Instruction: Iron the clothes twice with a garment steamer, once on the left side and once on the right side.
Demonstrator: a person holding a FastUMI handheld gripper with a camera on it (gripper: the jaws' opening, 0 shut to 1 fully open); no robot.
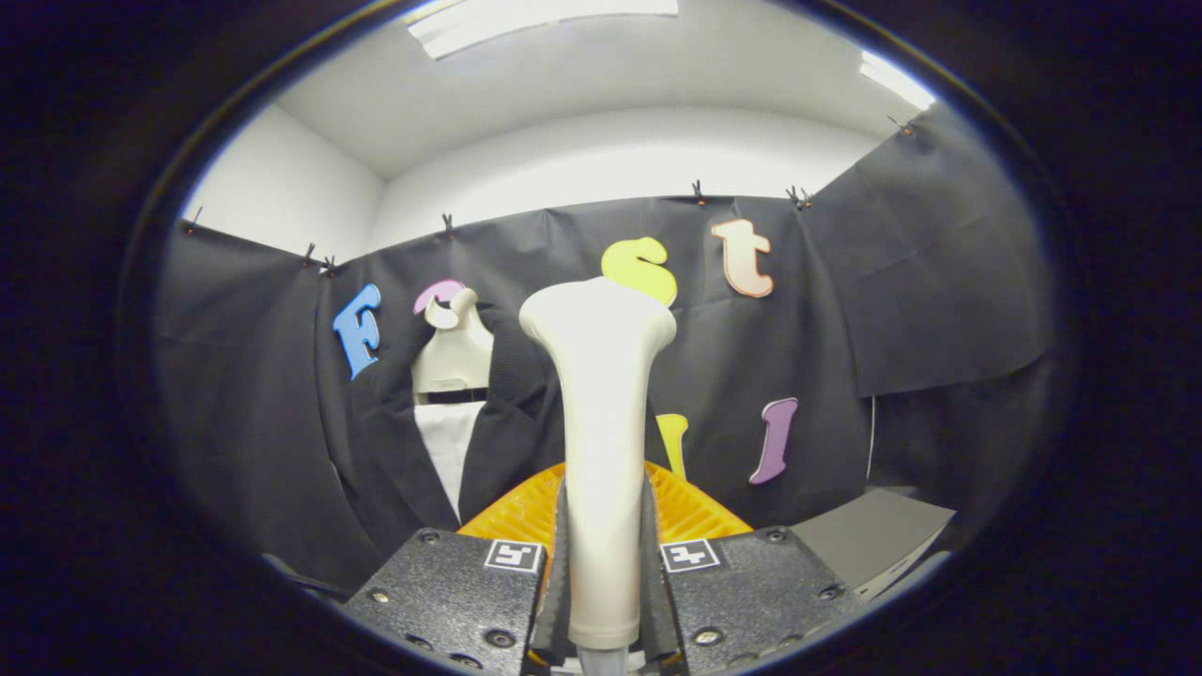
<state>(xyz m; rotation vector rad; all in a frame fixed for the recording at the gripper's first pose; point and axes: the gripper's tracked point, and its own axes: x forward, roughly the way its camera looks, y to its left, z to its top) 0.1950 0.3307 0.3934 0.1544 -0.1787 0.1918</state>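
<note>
A recording booth: black cloth walls (901, 282) clipped up beneath white room walls (610, 160) and ceiling lights (526, 19).

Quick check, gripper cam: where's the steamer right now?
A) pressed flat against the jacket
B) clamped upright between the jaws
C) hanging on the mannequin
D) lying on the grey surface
B: the white garment steamer stands upright with its handle pinched from both sides by the gripper, its head raised and apart from the dark jacket on the mannequin beyond the jaws.
</note>
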